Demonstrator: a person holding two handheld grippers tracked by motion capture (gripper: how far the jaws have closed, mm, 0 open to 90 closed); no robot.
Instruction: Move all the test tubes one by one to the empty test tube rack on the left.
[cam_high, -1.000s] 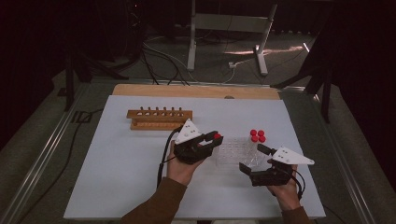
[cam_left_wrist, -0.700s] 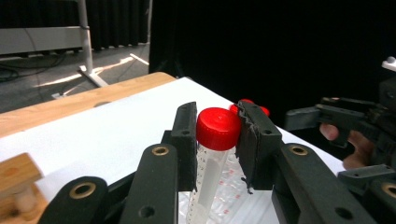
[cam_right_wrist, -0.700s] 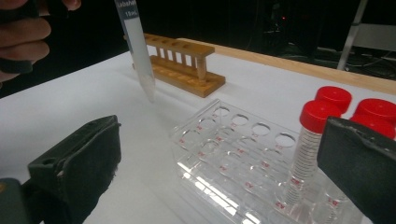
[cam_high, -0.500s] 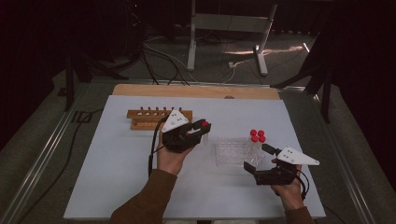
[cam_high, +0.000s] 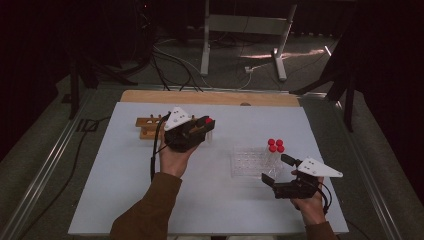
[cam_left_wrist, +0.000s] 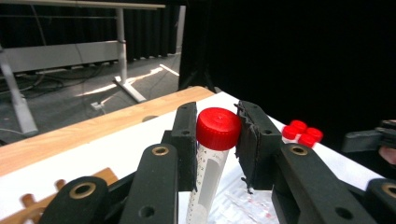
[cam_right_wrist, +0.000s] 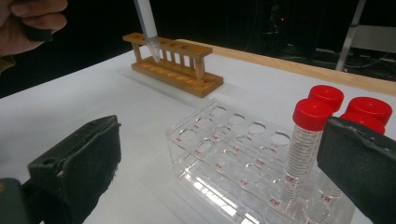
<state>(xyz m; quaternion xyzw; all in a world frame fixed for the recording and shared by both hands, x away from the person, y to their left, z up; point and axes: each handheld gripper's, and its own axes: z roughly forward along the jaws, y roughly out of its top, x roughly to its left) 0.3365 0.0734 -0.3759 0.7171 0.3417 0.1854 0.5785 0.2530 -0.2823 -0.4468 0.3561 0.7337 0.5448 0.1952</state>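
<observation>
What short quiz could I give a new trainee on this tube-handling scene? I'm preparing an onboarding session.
1. True or false: the left gripper is shut on a red-capped tube.
2. How many red-capped tubes stand in the clear rack? A two, B three, C five.
3. Fill in: the carried tube hangs above the ____ rack.

Key: 1 true; its jaws clamp just below the cap. 2 B; three red caps show at the rack's far right corner. 3 wooden. The right gripper stands open beside the clear rack.
</observation>
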